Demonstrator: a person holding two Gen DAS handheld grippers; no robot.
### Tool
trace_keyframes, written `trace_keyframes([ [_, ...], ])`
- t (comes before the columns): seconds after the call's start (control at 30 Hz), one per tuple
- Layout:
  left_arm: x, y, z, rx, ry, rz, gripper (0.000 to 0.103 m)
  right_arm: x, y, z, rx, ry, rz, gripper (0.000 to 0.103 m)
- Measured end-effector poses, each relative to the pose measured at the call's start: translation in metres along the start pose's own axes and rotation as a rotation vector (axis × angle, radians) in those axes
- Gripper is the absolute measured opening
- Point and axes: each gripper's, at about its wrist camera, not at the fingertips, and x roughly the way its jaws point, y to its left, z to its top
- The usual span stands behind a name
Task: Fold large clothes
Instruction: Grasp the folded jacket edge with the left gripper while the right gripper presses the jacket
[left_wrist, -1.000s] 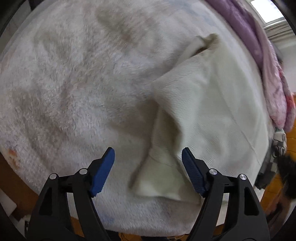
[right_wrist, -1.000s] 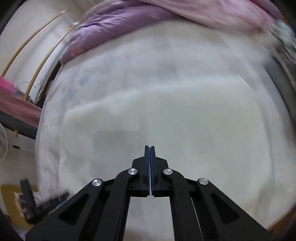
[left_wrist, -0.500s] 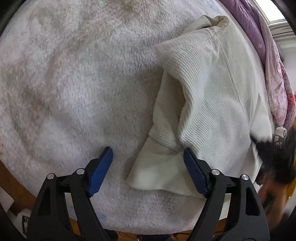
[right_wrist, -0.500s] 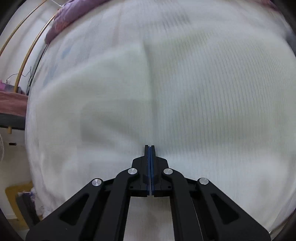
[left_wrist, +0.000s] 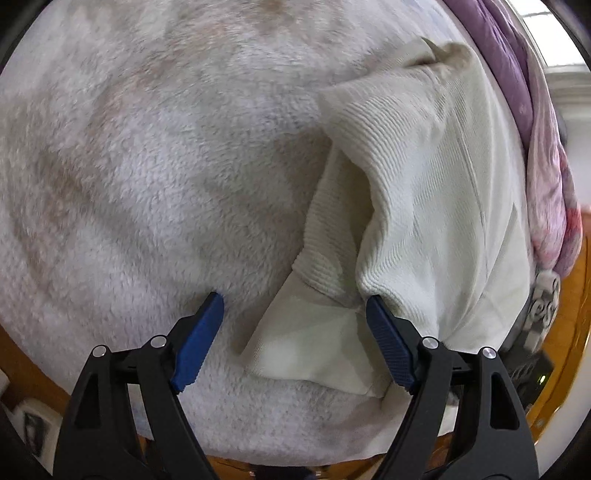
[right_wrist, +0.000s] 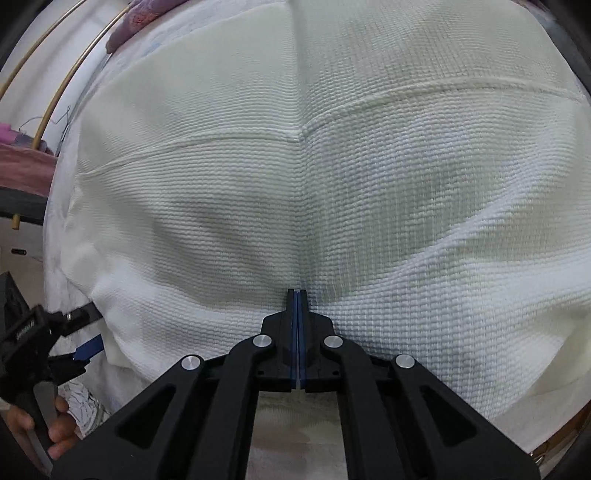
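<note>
Cream garment's (left_wrist: 424, 206) corner lies between spread left tongs (left_wrist: 295, 306).

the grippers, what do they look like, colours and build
Both are the same make. The left gripper has black plastic arms with triangular cut-outs, round silver pivot screws, and blue ribbed pads lining the jaws. The right gripper shows the same black linkage, four silver screws, and thin blue pad edges. No cables or printed markings are visible on either.
</note>
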Motion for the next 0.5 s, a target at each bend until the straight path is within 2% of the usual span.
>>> trace_keyframes([
  [0.13,-0.001,-0.002,0.005,0.007,0.015,-0.027,0.076,-0.010,-0.008,-0.007,0.010,0.003,0.018,0.004],
  [0.23,0.005,-0.009,0.005,0.054,0.043,0.003,0.065,-0.020,0.008,-0.010,-0.072,-0.009,0.021,0.023],
  [0.33,0.007,-0.011,0.005,0.053,0.063,-0.016,0.036,-0.028,0.034,-0.014,-0.210,-0.040,0.016,0.045],
  [0.37,0.007,-0.010,0.004,0.049,0.073,-0.030,0.012,-0.028,0.038,-0.016,-0.246,-0.047,0.026,0.051],
  [0.43,0.003,-0.003,0.005,0.027,0.084,-0.092,0.010,-0.030,0.058,-0.022,-0.323,-0.065,0.060,0.052],
  [0.5,-0.006,0.003,0.006,-0.003,0.087,-0.165,0.009,-0.030,0.072,-0.022,-0.367,-0.069,0.112,0.057],
])
